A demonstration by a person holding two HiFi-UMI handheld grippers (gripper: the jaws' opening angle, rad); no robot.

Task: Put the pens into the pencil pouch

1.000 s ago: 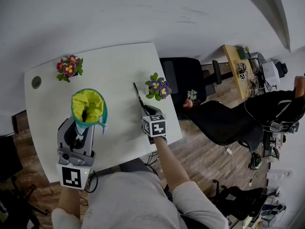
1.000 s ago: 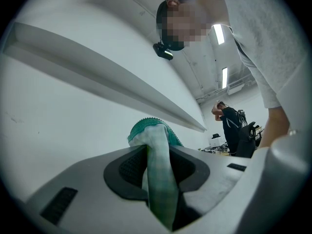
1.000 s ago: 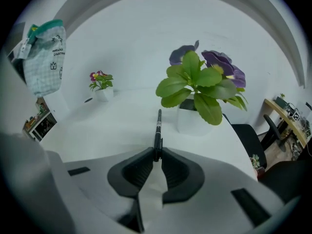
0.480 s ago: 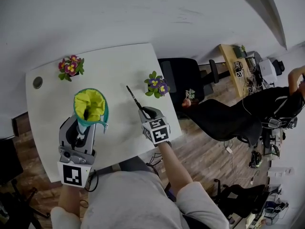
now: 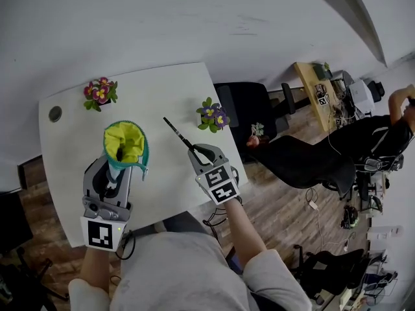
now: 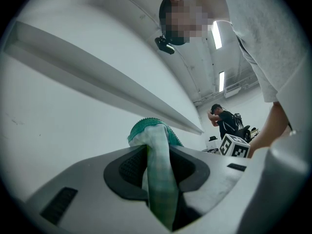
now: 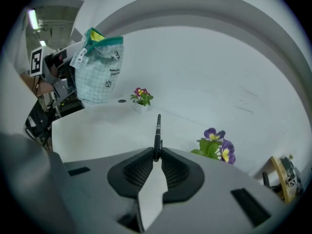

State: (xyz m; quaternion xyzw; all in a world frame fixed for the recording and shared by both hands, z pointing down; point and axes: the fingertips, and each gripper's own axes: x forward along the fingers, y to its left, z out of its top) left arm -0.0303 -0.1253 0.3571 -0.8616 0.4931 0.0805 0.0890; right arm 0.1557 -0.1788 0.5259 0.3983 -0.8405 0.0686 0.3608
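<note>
Right tool (image 5: 196, 150) clamped on pen (image 5: 176, 132) by its tail; left tool (image 5: 115, 168) pinches pouch (image 5: 126, 144) rim. Long overhang: tip could catch the mouth, pivot, drop onto worktop (image 5: 168, 89).

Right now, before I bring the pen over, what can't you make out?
- Inside the pouch: head view shows yellow lining and a dark spot, too small to identify.
- Its mouth: the left tongs hide all but the pinched fabric, left gripper view.
- Rear end of the pen: clamped inside the right tongs, right gripper view.
- Print on the pouch: too small, right gripper view.
</note>
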